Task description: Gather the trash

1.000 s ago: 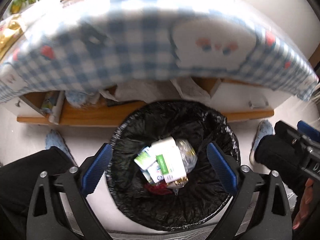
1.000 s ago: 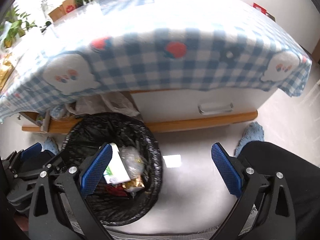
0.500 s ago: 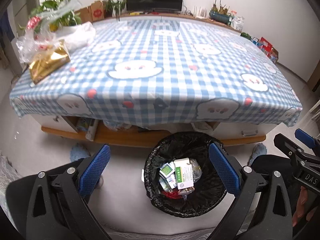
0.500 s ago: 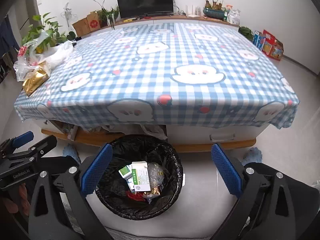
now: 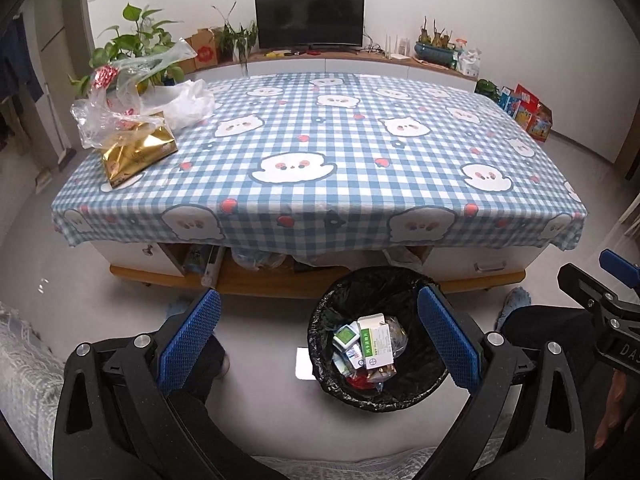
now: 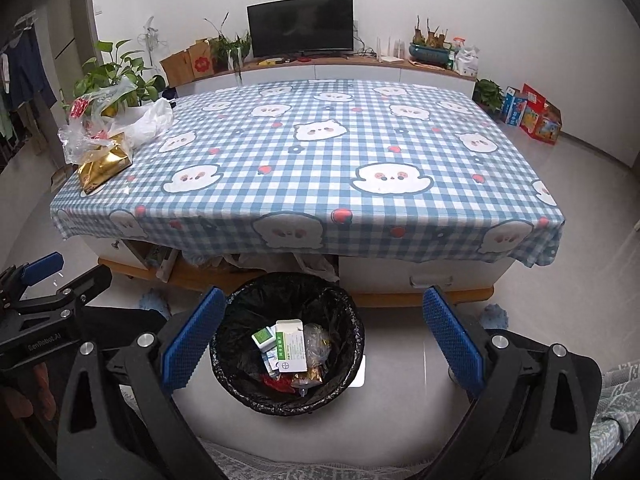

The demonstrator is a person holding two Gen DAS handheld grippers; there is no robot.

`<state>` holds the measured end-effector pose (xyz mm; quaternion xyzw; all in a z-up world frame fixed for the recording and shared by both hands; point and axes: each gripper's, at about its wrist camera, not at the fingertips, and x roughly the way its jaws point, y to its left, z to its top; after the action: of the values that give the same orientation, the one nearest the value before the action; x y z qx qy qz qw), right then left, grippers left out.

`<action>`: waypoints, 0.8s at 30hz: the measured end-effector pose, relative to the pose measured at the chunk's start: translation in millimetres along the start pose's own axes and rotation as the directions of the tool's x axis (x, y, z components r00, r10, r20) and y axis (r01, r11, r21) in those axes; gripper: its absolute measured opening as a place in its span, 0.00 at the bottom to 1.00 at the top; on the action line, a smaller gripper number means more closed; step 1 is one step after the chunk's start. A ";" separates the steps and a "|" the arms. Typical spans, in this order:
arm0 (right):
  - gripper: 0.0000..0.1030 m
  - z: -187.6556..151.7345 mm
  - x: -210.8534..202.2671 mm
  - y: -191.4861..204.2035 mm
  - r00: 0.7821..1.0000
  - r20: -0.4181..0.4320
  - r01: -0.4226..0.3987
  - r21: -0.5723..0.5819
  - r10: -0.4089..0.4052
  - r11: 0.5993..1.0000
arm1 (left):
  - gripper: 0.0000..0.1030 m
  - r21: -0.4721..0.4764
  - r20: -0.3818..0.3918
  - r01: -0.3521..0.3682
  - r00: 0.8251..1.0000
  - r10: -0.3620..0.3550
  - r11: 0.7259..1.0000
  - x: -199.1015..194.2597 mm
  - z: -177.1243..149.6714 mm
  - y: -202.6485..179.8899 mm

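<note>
at the bottom centre of both views sits the trash bin, lined with a black bag and standing on the floor just in front of the table. i hold both claws above it with nothing in them: the left gripper has its blue pads spread wide, and the right gripper is spread the same way, empty. inside the bin i see a green-and-white carton, smaller boxes and crinkled wrappers, so i judge a good share of the collecting is done. what looks left, if it counts as trash, is in the upper left of the frame: a gold foil bag lying on the checked cloth, with clear plastic bags bunched against and behind it. the rest of the tabletop shows no loose items. i can't tell whether the clutter on the shelf under the table is trash. getting to the gold bag means a long reach across to the far left corner, with the leafy plant just behind it; the person's dark-trousered legs sit near the bin.
</note>
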<state>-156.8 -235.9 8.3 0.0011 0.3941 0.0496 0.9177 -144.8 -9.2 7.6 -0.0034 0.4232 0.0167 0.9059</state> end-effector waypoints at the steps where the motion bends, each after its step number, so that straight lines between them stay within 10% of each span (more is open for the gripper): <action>1: 0.92 -0.9 -1.1 -0.1 1.000 -0.001 0.003 0.001 -0.003 1.000 | 0.94 -0.002 0.002 0.000 1.000 0.000 1.000 -2.2 -0.1 0.8; 24: 0.92 -5.1 -2.8 -5.2 1.000 -0.004 0.026 0.011 -0.026 1.000 | 0.94 0.000 0.005 0.023 1.000 -0.023 1.000 -10.0 -2.2 -4.2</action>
<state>-161.9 -241.5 6.6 0.0009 0.3960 0.0353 0.9176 -152.8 -13.6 13.9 -0.0082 0.4208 0.0065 0.9071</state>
